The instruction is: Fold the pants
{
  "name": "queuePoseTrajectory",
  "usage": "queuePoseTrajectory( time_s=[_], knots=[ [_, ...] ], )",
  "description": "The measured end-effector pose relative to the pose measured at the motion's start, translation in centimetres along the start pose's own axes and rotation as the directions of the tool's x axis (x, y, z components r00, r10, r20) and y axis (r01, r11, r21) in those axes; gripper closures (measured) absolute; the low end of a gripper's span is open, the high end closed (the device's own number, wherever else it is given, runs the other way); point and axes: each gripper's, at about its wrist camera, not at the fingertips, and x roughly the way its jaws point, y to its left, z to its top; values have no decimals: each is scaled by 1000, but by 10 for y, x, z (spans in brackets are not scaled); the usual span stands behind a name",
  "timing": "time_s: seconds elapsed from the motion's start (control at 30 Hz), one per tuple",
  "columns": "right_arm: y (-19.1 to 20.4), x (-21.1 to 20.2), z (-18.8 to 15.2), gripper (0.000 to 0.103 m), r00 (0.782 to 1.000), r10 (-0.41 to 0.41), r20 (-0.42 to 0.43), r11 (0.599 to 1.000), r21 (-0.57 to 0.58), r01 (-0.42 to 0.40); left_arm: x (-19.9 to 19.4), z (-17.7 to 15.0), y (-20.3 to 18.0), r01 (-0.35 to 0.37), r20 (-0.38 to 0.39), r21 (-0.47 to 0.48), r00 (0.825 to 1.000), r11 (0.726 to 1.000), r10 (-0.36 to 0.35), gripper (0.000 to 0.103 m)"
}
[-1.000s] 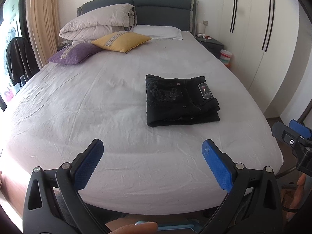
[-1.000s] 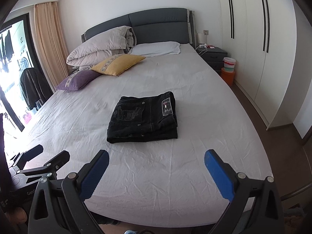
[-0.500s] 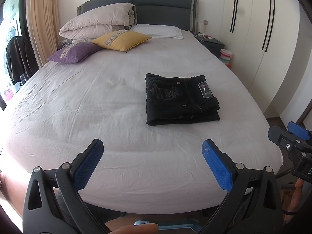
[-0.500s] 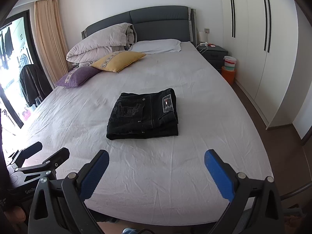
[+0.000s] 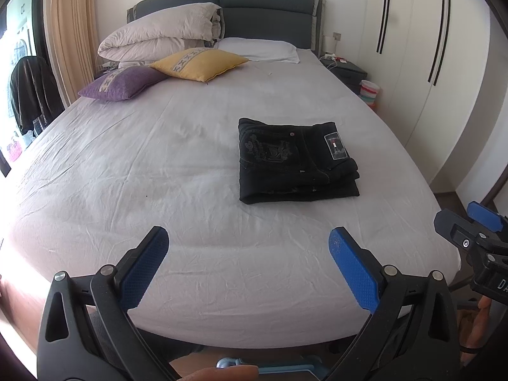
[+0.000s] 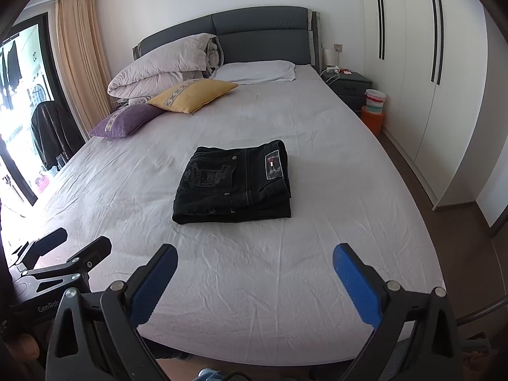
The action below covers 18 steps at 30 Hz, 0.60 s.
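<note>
Both grippers had pulled back a little. The pants (image 5: 297,160) lay folded on the bed (image 5: 158,165), ahead and well apart, nearer the right gripper (image 6: 254,273). The left gripper (image 5: 247,254) and the right were both spread, holding nothing.

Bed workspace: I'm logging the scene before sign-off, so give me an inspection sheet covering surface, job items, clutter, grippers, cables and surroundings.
Surface: bed with a lightly wrinkled pale sheet.
Job's things: black pants folded into a compact stack, patch label on top, lying flat mid-bed, touched by nothing.
Clutter: yellow cushion, purple cushion, folded duvet and white pillow, all at the head end, apart from the pants.
Grippers: left gripper and right gripper both open and empty, at the foot of the bed.
Cables: a white lead on the nightstand.
Surroundings: wardrobe on the right, curtain and dark jacket on the left.
</note>
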Motion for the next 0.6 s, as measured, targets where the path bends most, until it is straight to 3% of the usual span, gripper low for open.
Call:
queuePoseTrajectory(
  time_s=[0.6],
  knots=[
    [-2,2,-7,2,1000,-1,-12,1000,-6,1,0,0,0,-1,-3,-3,1000,1000,1,0]
  ],
)
